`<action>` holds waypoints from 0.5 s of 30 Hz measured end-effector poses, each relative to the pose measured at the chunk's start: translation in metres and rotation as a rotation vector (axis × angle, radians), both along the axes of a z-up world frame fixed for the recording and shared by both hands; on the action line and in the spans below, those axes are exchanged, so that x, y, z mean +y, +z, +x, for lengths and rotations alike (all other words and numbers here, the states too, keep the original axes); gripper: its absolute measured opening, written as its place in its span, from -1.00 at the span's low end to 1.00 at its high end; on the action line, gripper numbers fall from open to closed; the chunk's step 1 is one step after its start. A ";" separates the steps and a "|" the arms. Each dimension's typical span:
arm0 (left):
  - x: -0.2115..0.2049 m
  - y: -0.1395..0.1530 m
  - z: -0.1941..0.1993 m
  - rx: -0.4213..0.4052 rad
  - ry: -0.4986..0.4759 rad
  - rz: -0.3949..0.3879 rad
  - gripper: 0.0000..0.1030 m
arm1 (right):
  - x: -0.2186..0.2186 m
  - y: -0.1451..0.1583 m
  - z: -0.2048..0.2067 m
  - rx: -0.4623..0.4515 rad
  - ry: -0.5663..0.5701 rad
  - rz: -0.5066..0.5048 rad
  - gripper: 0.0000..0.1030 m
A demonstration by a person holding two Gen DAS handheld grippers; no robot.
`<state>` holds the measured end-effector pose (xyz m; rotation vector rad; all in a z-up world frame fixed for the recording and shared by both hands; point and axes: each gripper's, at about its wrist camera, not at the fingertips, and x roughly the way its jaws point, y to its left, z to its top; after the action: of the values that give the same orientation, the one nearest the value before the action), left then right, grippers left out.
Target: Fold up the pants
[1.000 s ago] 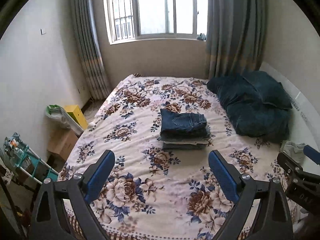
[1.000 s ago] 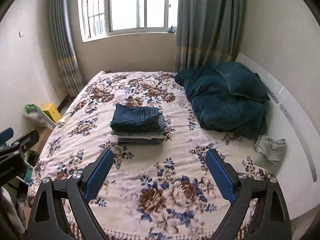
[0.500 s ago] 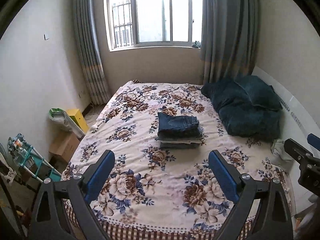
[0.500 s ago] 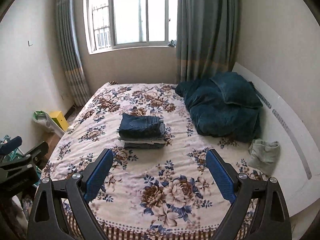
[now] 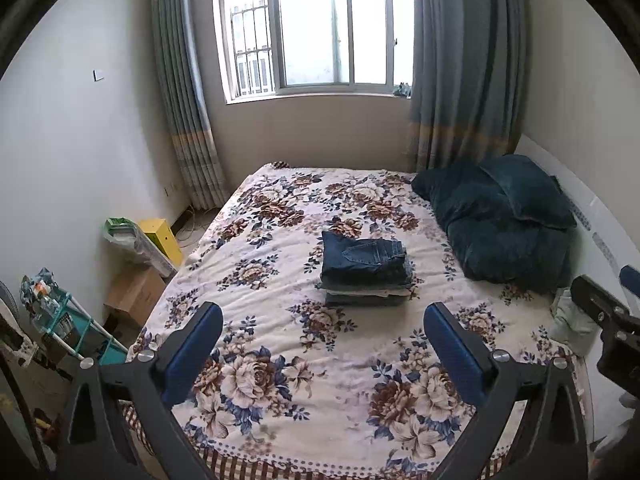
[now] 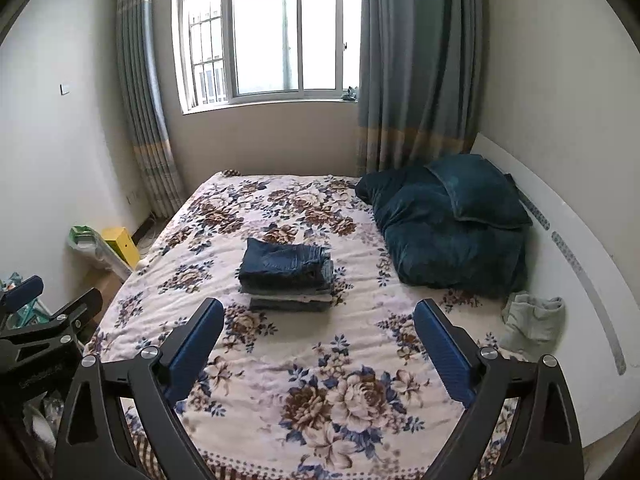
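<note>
Small bedroom, plain pale walls (image 5: pixel 80 152). Barred sliding window (image 5: pixel 316 28) on far wall, flat daylight. Grey-blue curtains (image 6: pixel 416 64) with tan band drawn to both sides. Bed (image 5: pixel 280 344) in floral cover fills the floor. Dark teal bedding (image 6: pixel 448 224) heaped at white headboard (image 6: pixel 580 264). Yellow box (image 5: pixel 162 238), cardboard box (image 5: pixel 134 292), teal rack (image 5: pixel 68 320) by left wall.

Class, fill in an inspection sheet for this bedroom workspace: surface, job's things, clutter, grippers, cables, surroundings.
Surface: floral bedspread, lying flat.
Job's things: folded jeans on top of a stack of folded pants, mid-bed.
Clutter: dark teal quilt; grey-green cloth by the headboard.
Grippers: left gripper opening, nothing between its jaws; right gripper open, empty.
Cables: thin wires on the floor.
Surroundings: window, curtains, yellow box, cardboard box.
</note>
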<state>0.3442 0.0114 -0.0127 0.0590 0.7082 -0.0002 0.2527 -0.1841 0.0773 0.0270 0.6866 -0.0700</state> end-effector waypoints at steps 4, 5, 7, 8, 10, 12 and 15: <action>-0.007 0.000 0.024 0.011 -0.003 0.015 1.00 | -0.003 -0.004 0.036 0.018 0.002 0.001 0.90; -0.007 -0.001 0.030 0.014 -0.004 0.016 1.00 | -0.003 -0.005 0.044 0.027 0.003 0.004 0.90; -0.009 -0.003 0.044 0.029 -0.006 0.018 1.00 | -0.003 -0.009 0.062 0.036 0.004 0.002 0.90; -0.010 -0.004 0.048 0.033 -0.008 0.018 1.00 | -0.003 -0.010 0.069 0.044 0.001 -0.003 0.90; -0.012 -0.007 0.060 0.046 -0.005 0.032 1.00 | -0.002 -0.016 0.083 0.058 -0.004 -0.010 0.90; -0.013 -0.011 0.071 0.065 -0.006 0.031 1.00 | -0.003 -0.022 0.098 0.086 -0.006 -0.005 0.90; -0.014 -0.018 0.082 0.082 0.002 0.030 1.00 | -0.003 -0.029 0.118 0.110 -0.013 0.001 0.90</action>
<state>0.4257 -0.0023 -0.0306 0.0871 0.7908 0.0098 0.3703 -0.1873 0.0478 0.0284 0.7962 -0.0842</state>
